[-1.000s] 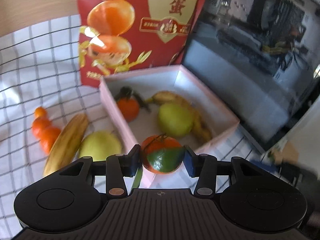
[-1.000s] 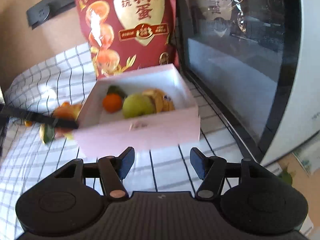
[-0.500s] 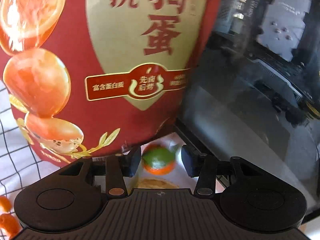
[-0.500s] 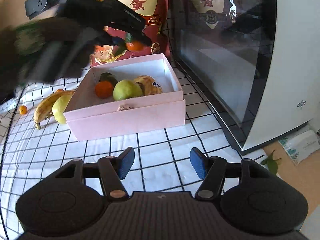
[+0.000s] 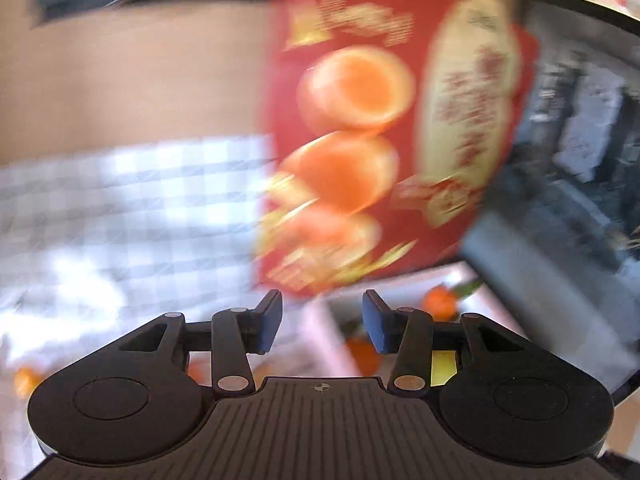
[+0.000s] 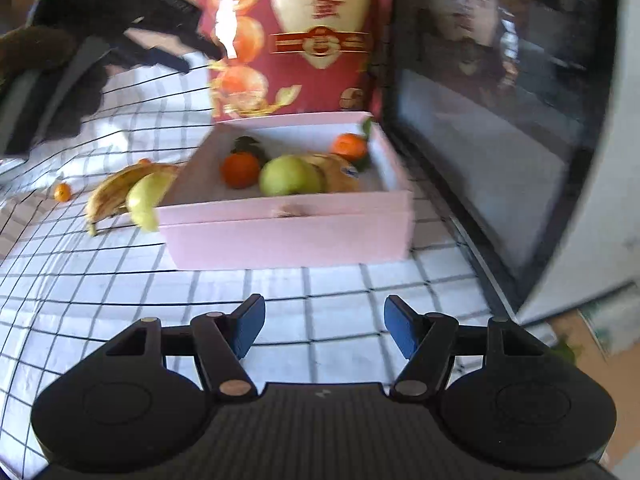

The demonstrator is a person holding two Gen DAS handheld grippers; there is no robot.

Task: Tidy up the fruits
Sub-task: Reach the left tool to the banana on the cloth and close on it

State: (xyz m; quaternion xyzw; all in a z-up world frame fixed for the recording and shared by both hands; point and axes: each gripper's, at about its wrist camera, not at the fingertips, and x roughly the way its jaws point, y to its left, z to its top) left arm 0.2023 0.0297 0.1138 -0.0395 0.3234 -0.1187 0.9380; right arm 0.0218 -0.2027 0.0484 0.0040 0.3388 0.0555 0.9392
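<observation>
- I count two tangerines [image 6: 239, 169] in the pink box [image 6: 288, 236]
- one green pear [image 6: 289, 176] inside
- one banana [image 6: 120, 190] outside
- one red bag [image 6: 296, 32]

box [image 6: 288, 236]: pale pink
cloth [image 6: 120, 280]: white, thin dark grid
bag [image 6: 312, 36]: red, gold label, orange egg halves
mandarins [image 6: 240, 170]: orange, green leaves
pear [image 6: 290, 176]: yellow-green
banana [image 6: 120, 188]: yellow, browned
tongs' pads [image 6: 250, 330]: blue

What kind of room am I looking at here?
Probably a home kitchen counter: a white microwave-style oven stands on a checked tablecloth, next to a red food bag and a pink box of fruit.
</observation>
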